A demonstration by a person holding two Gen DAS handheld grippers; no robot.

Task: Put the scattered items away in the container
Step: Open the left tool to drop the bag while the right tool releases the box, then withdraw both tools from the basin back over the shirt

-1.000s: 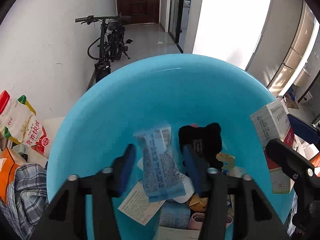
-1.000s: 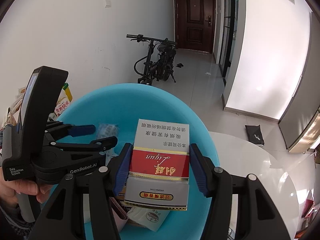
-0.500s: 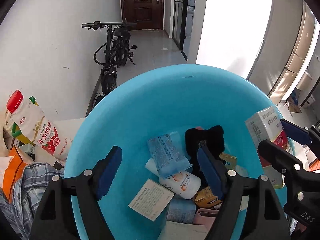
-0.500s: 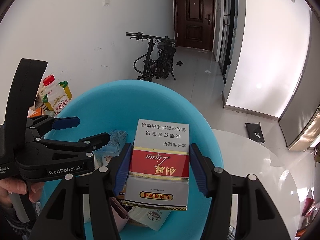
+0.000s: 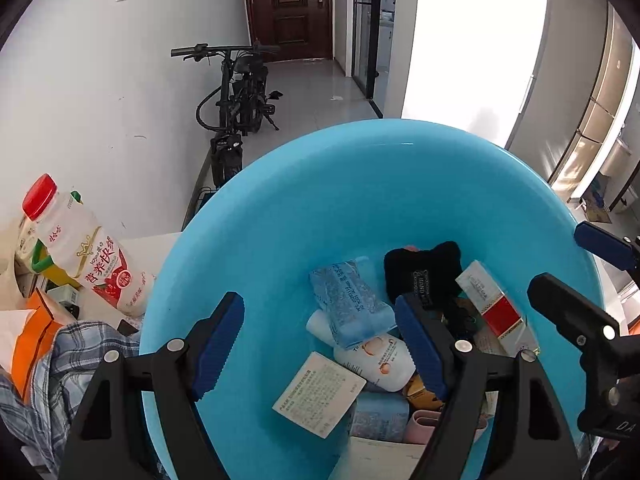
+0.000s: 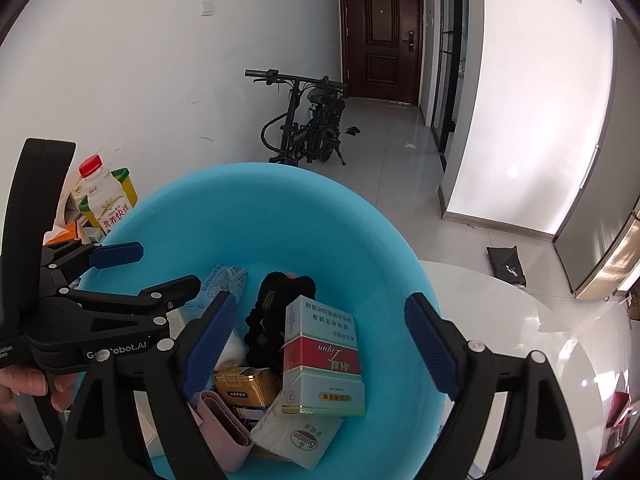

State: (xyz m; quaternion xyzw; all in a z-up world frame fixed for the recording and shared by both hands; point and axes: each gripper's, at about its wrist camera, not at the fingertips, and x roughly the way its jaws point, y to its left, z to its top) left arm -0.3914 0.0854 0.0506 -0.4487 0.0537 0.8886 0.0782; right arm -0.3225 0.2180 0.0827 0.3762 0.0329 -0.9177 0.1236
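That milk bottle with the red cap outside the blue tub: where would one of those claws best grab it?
Probably across the body of the milk bottle, just under the red cap. It leans against the clutter beside the blue tub, so coming from above on its open, tub-facing side looks easiest. The left gripper is nearest, its jaws open and empty.

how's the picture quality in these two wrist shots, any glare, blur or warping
Left wrist view: sharp, strong fisheye bending, black vignette corners, and the sunlit wall beyond the blue basin is blown out. Right wrist view: also sharp and warped, with sheen on the white table and floor tiles.
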